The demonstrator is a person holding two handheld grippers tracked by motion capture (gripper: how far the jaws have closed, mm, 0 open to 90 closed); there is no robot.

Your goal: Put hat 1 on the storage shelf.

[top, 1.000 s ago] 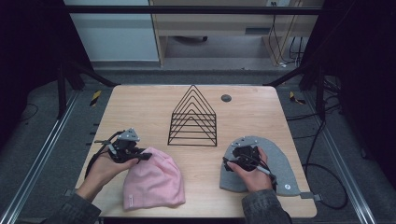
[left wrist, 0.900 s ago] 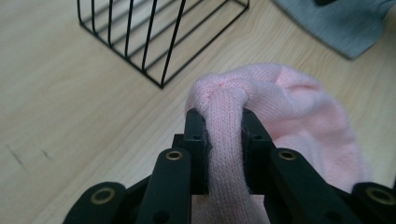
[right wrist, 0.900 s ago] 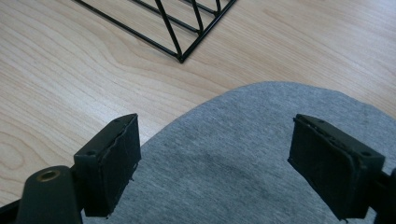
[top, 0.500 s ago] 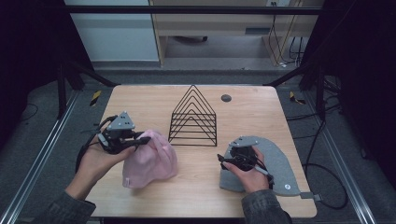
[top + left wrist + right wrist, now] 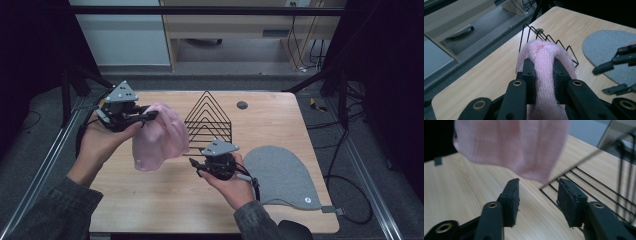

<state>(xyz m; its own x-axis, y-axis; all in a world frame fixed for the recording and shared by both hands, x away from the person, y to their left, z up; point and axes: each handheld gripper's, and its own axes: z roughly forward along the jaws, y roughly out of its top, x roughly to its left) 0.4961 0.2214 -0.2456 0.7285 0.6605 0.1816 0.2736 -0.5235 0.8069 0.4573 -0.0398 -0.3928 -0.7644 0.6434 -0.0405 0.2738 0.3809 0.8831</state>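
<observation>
— From above, what's on the table (image 5: pixel 165 200)?

— Over its left half the left gripper (image 5: pixel 145 116) is raised, with a pink knit hat (image 5: pixel 157 135) hanging from its jaws, clear of the wood. Just right of the hat stands a black wire rack (image 5: pixel 209 121). The right gripper (image 5: pixel 196 167) sits low in front of the rack, near the hat's lower edge. A grey felt mat (image 5: pixel 282 175) lies flat at the right, and a small dark disc (image 5: pixel 242 105) rests near the far edge.

— And the left gripper view?

— Both jaws are pinched tight on a fold of the pink knit hat (image 5: pixel 545 65); the black wire rack (image 5: pixel 549 40) is behind it, the grey felt mat (image 5: pixel 606 47) off to the right.

— The right gripper view?

— The right gripper (image 5: pixel 539 195) is spread well apart and holds nothing. The pink knit hat (image 5: pixel 511 147) hangs above and beyond the jaws, not touching them, with the black wire rack (image 5: pixel 599 187) to the right.
</observation>
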